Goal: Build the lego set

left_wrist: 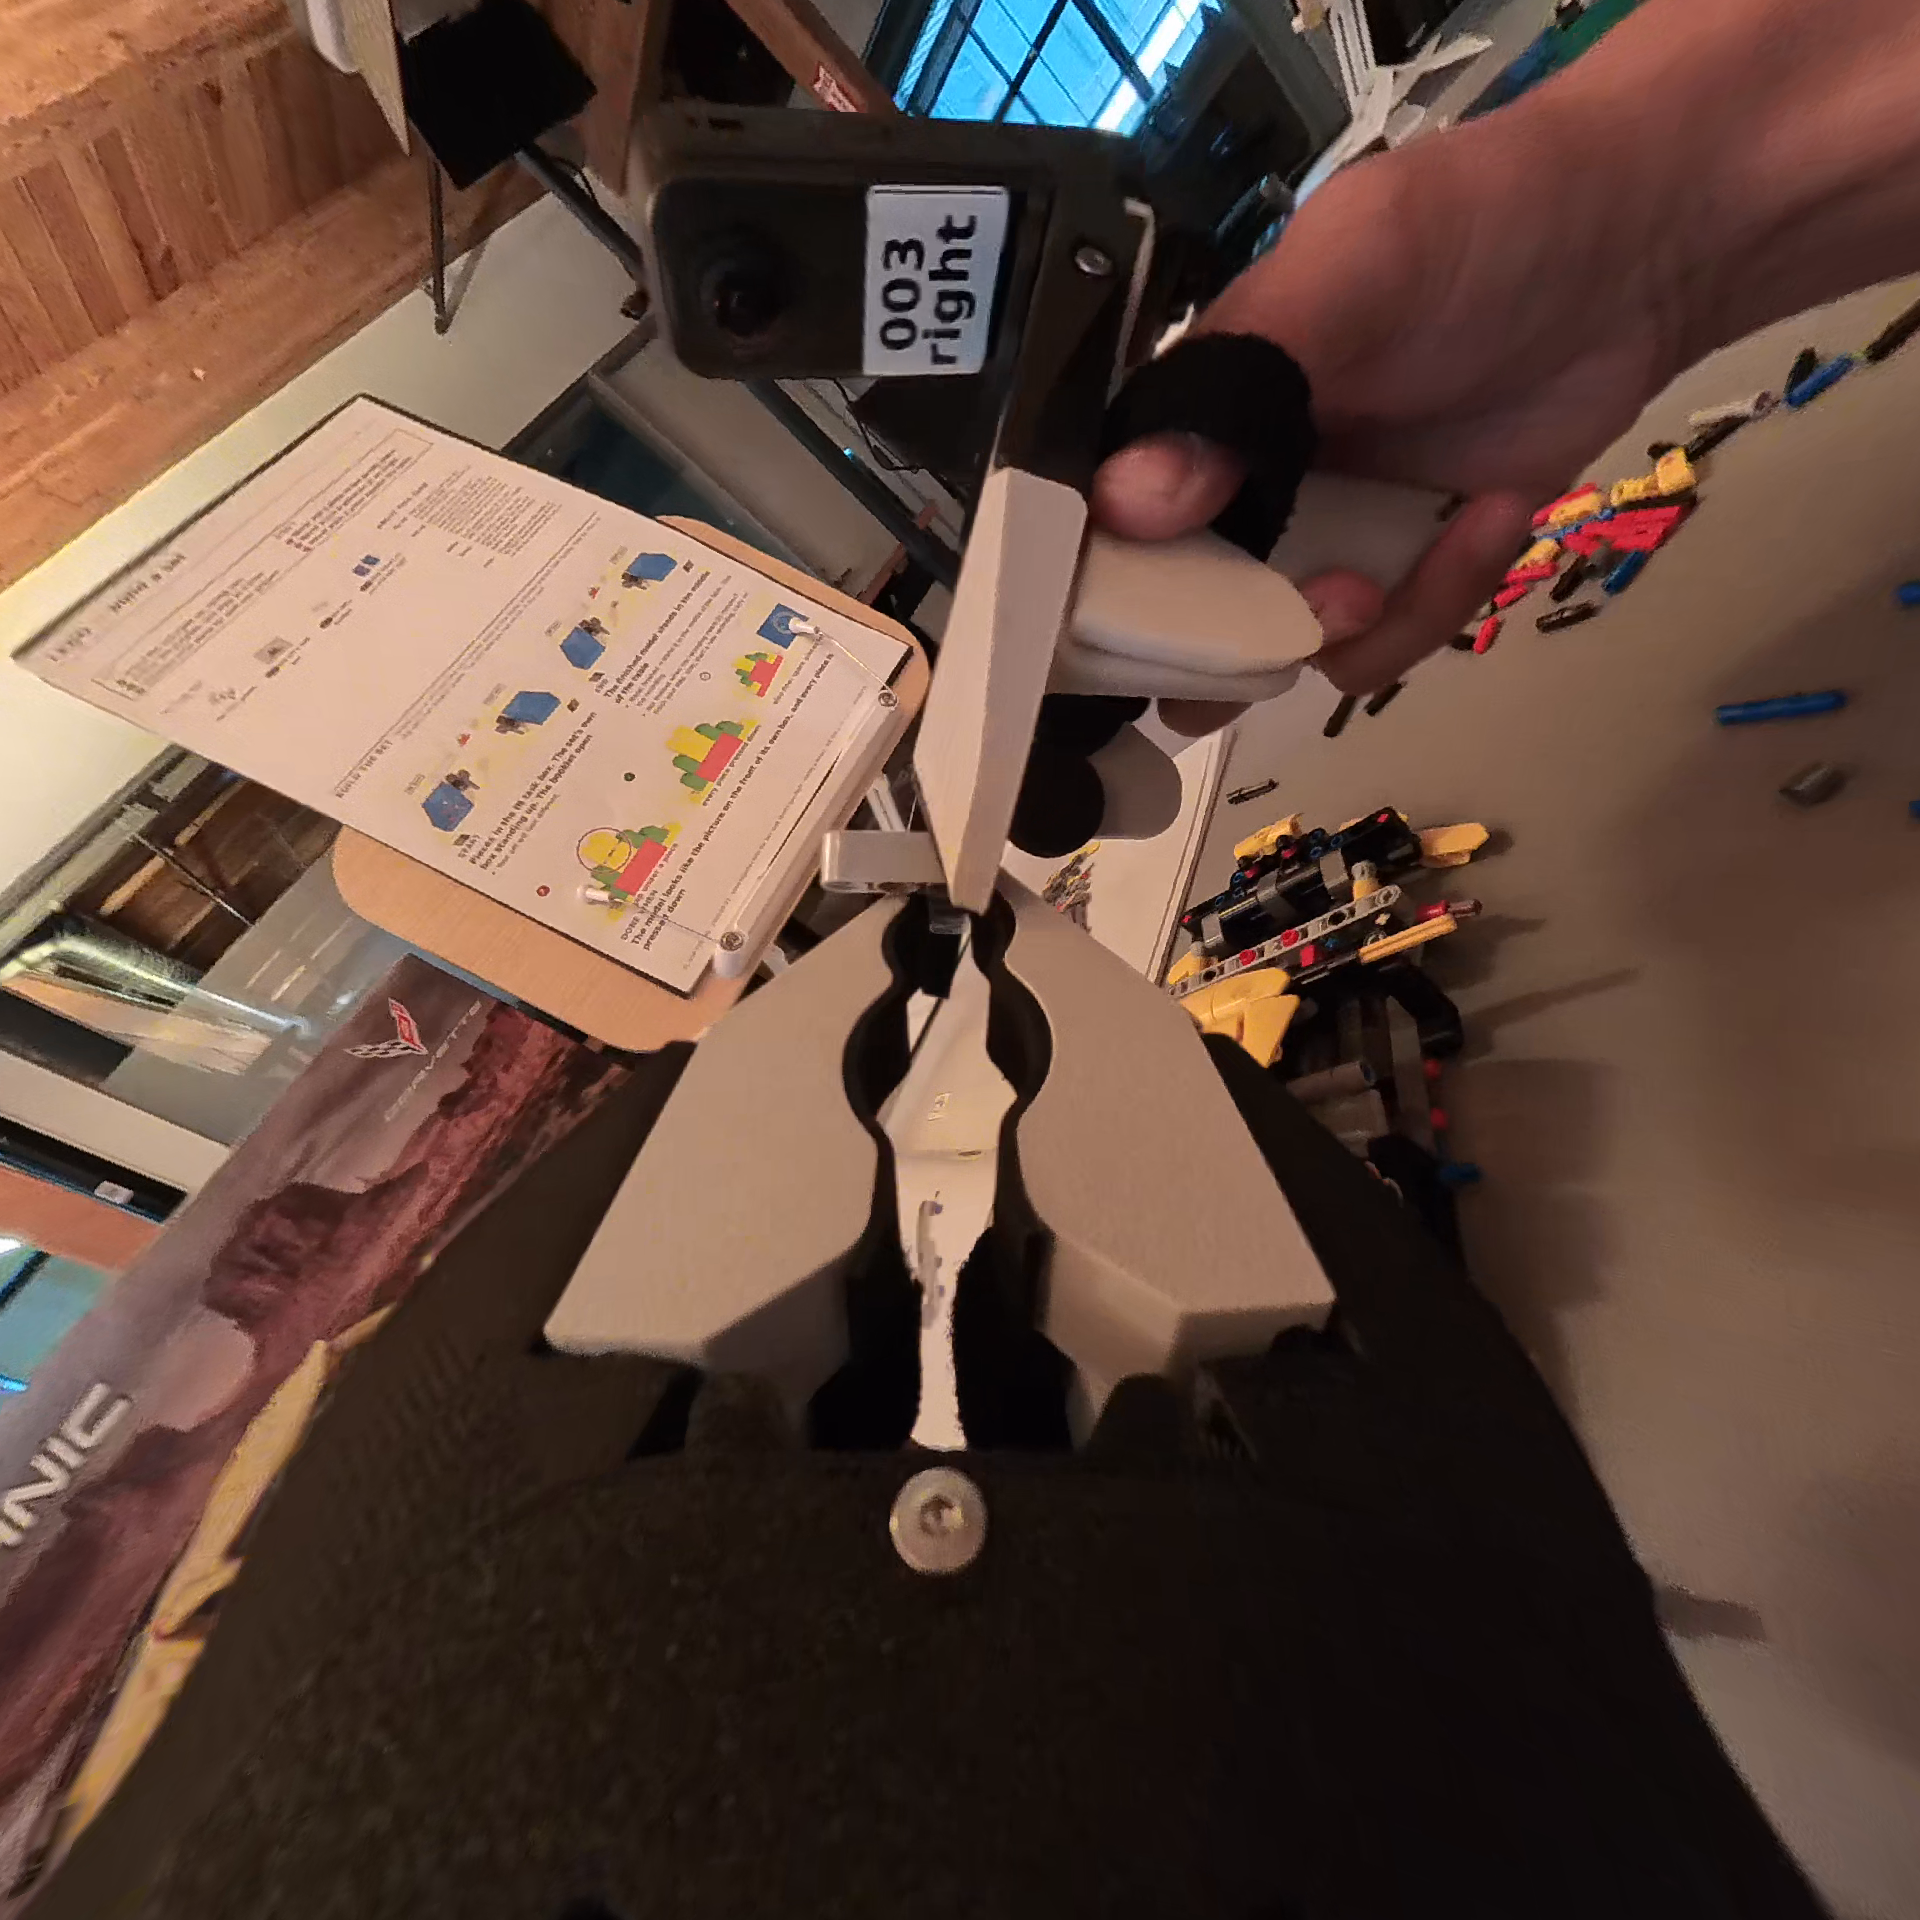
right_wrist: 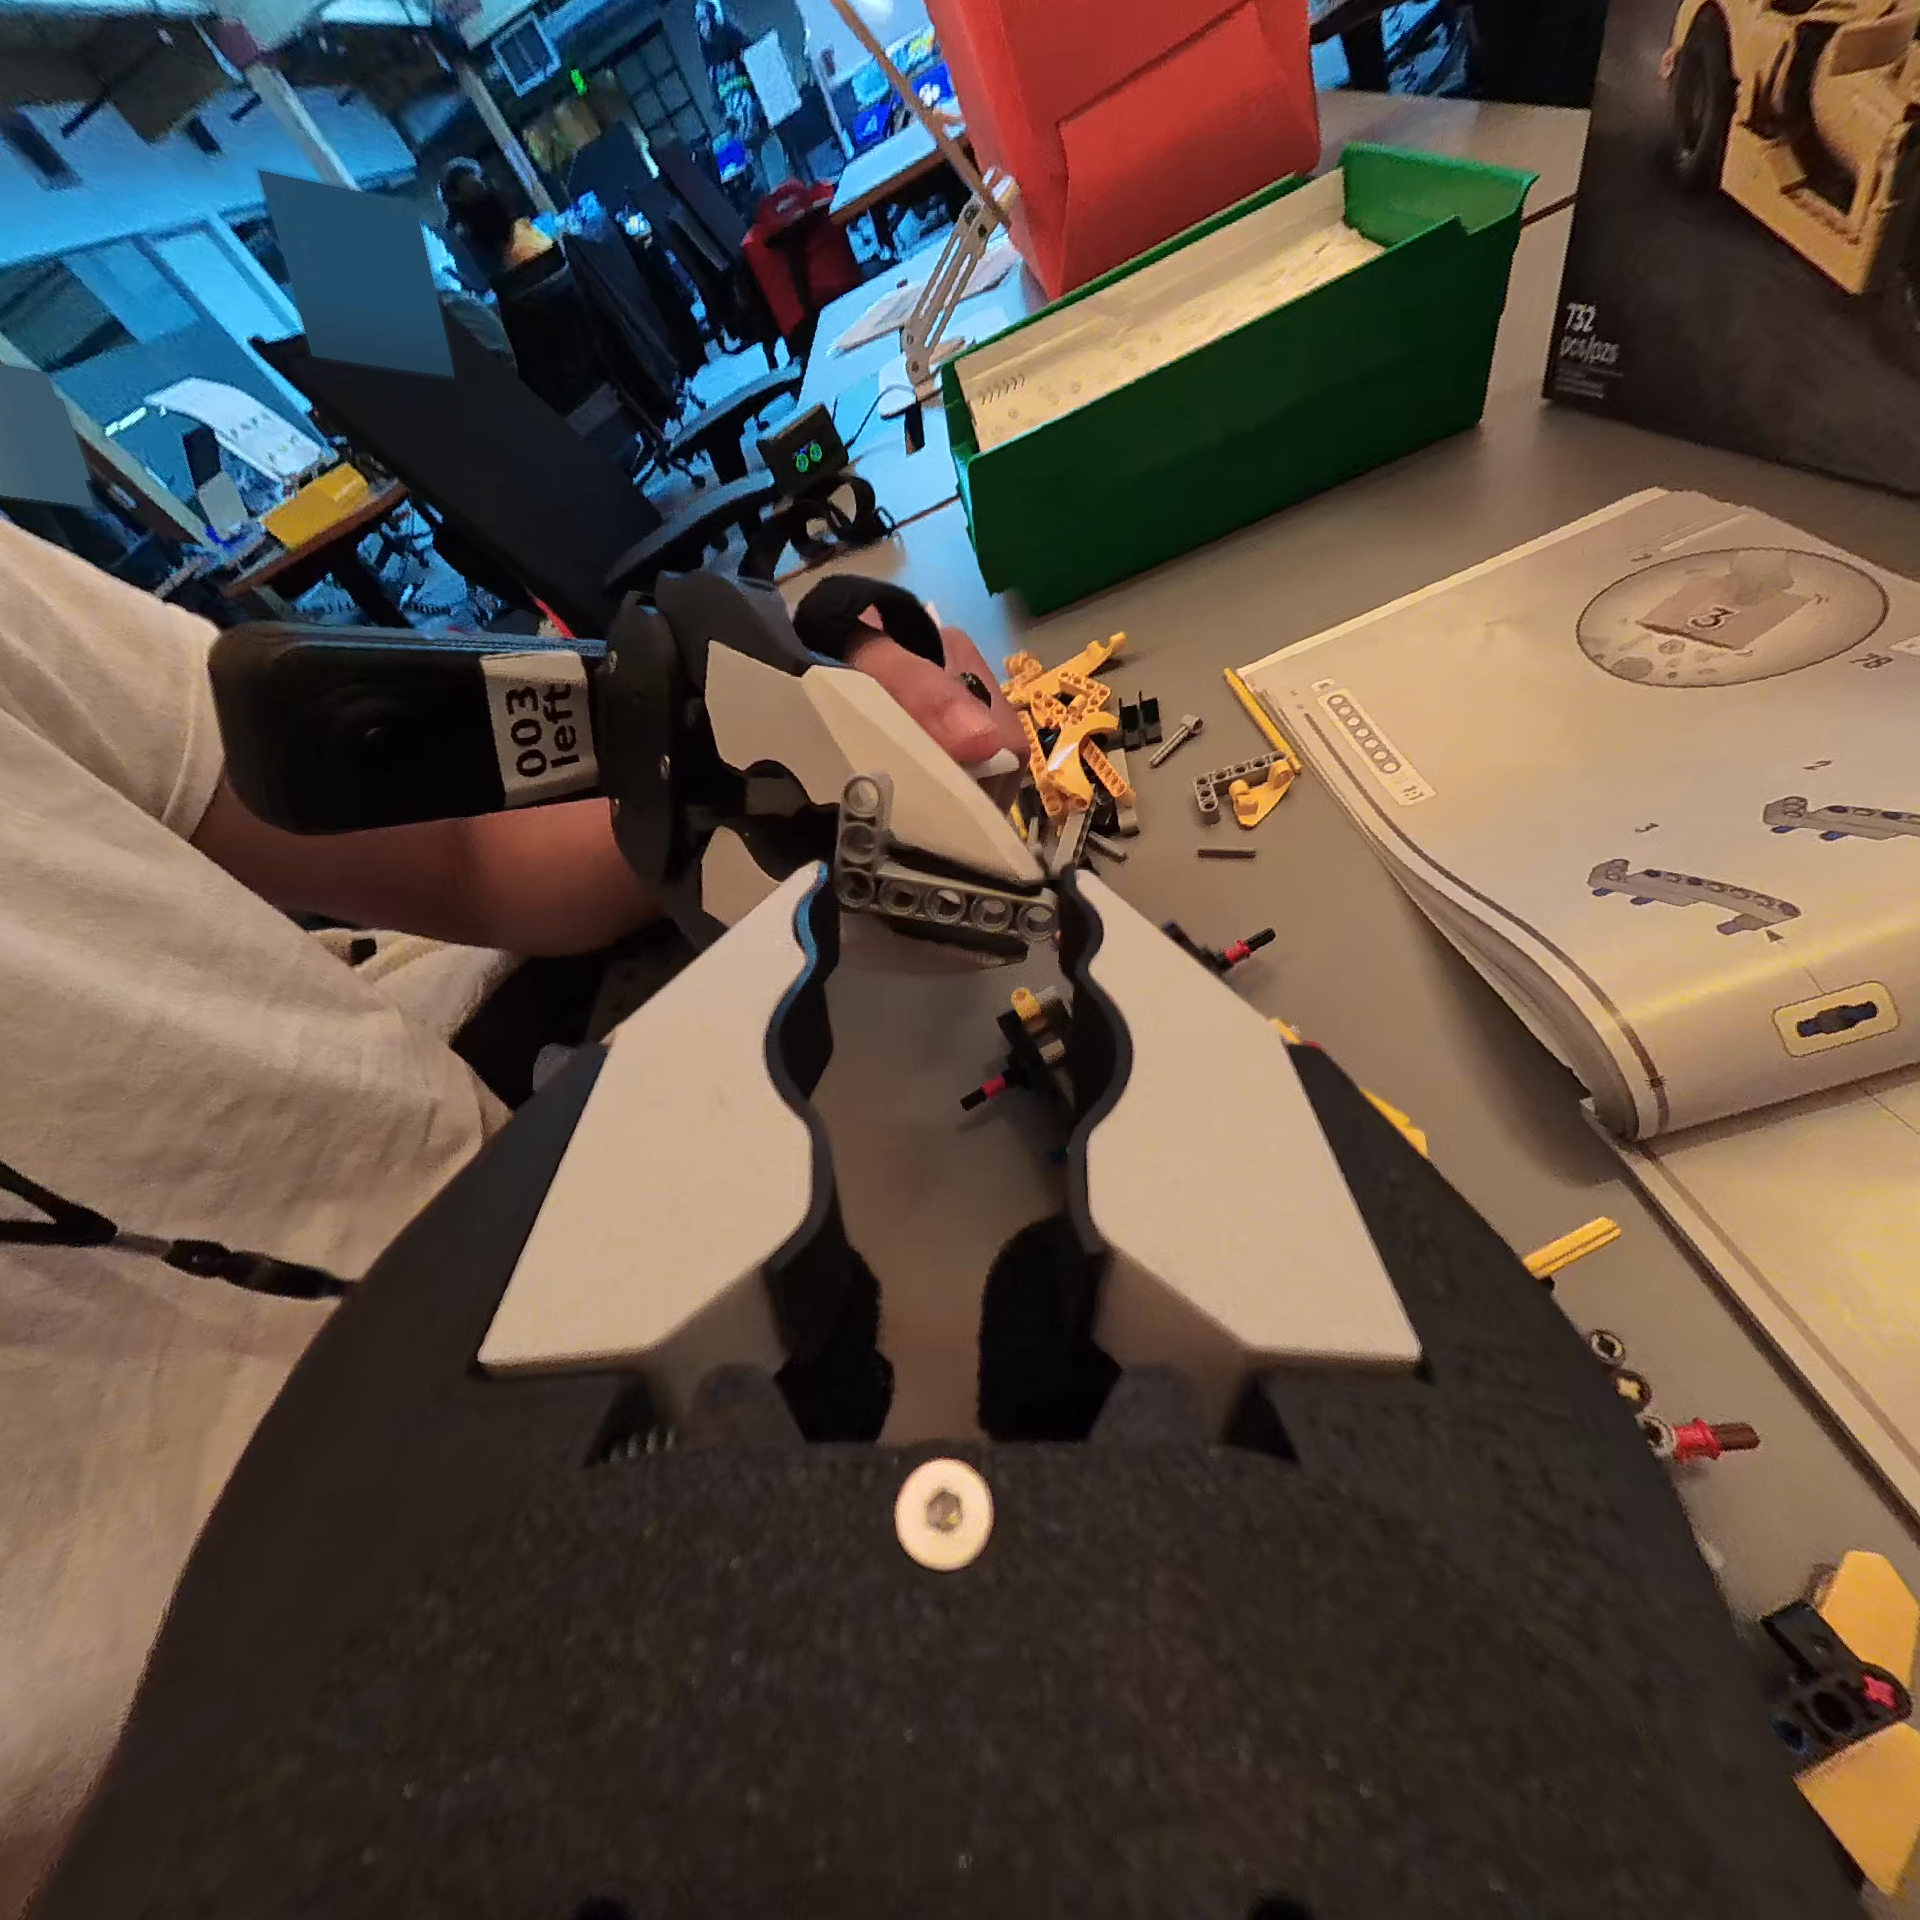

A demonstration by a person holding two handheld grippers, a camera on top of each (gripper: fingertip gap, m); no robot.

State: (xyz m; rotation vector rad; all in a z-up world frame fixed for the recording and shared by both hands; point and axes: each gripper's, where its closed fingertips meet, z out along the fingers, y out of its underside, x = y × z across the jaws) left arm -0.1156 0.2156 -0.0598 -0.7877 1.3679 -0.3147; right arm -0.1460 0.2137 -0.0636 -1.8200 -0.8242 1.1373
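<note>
Two tongs meet tip-to-tip above bench [right_wrist: 1382, 540] | left tongs [right_wrist: 1023, 871] clamped on grey L-beam [right_wrist: 935, 894] | right tongs [right_wrist: 935, 914] apart, straddling beam

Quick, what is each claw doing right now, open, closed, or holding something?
Left claw: closed on the grey L-shaped beam.
Right claw: partly open around the same beam's long arm, not clearly gripping it.

A grey table [right_wrist: 1403, 540] carries a green bin [right_wrist: 1226, 416] at upper centre, an open instruction booklet [right_wrist: 1621, 810] at right, and a dark set box [right_wrist: 1745, 239] in the upper right corner. Loose yellow pieces [right_wrist: 1070, 717] lie at centre; a half-built yellow-and-black model [left_wrist: 1320, 935] sits at centre right of the left wrist view.
</note>
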